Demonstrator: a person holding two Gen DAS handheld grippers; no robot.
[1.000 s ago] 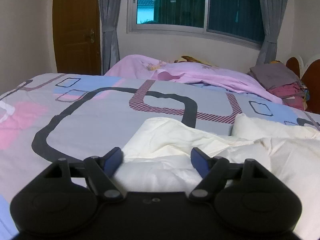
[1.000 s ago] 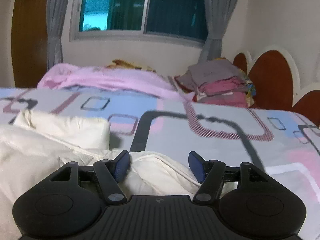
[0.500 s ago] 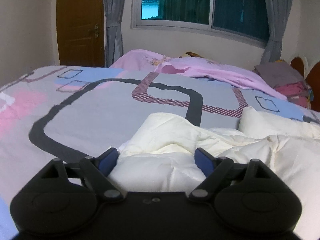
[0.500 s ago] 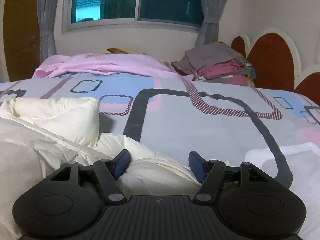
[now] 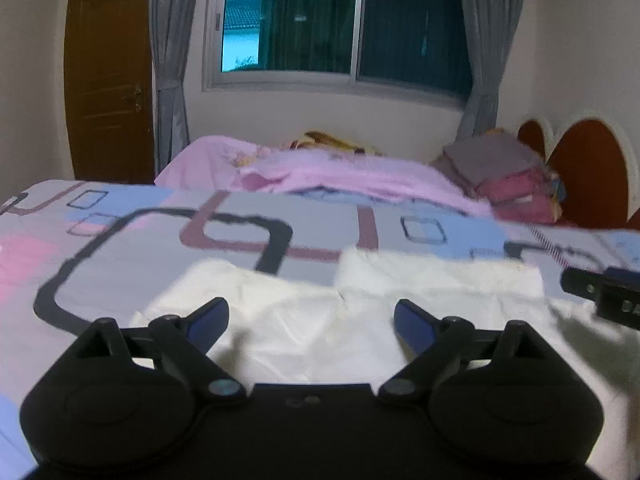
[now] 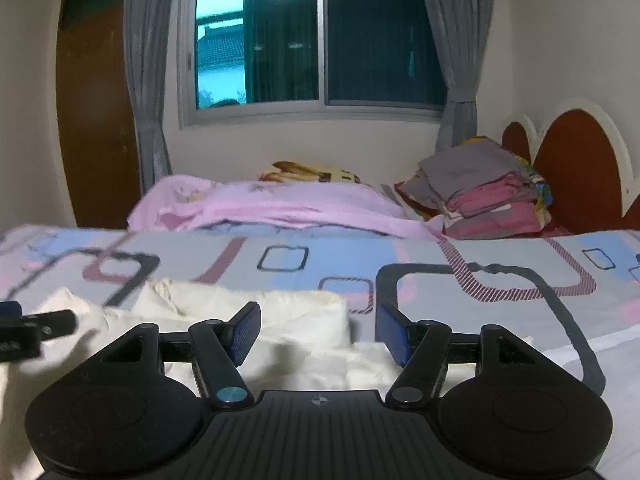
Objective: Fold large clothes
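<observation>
Leftmost, door (image 5: 106, 80): brown wood, far beyond the jaws, against the back wall.

Curtains (image 5: 170, 64): grey, flanking a dark window (image 5: 344, 20), straight ahead and high above the jaws in both views.

Bedspread (image 5: 120, 256): grey with pink, blue and black patterned shapes; it spreads under and ahead of both grippers.

Left gripper (image 5: 311, 316): jaws opening, already wide. Nothing is pinched; the pads stand clear above the cloth.

Garment (image 5: 304, 320): cream-white, large, rumpled. It lies on the bedspread directly below and just ahead of the left jaws, reaching right to lie under the right gripper's left finger; a thicker folded band (image 5: 436, 276) sits beyond the jaws.

Right gripper (image 6: 318, 330): jaws about half apart, holding nothing. The garment's right edge (image 6: 336, 320) ends in the gap between the pads, with bedspread past it. Its tip also shows at the right rim of the left view.

Pink sheet (image 6: 280, 208): loose heap, far ahead of both jaws.

Clothes stack (image 6: 484, 192): grey and pink folded pieces, far ahead and right of the jaws.

Headboard (image 6: 576, 164): red-brown scalloped panels, far right.
</observation>
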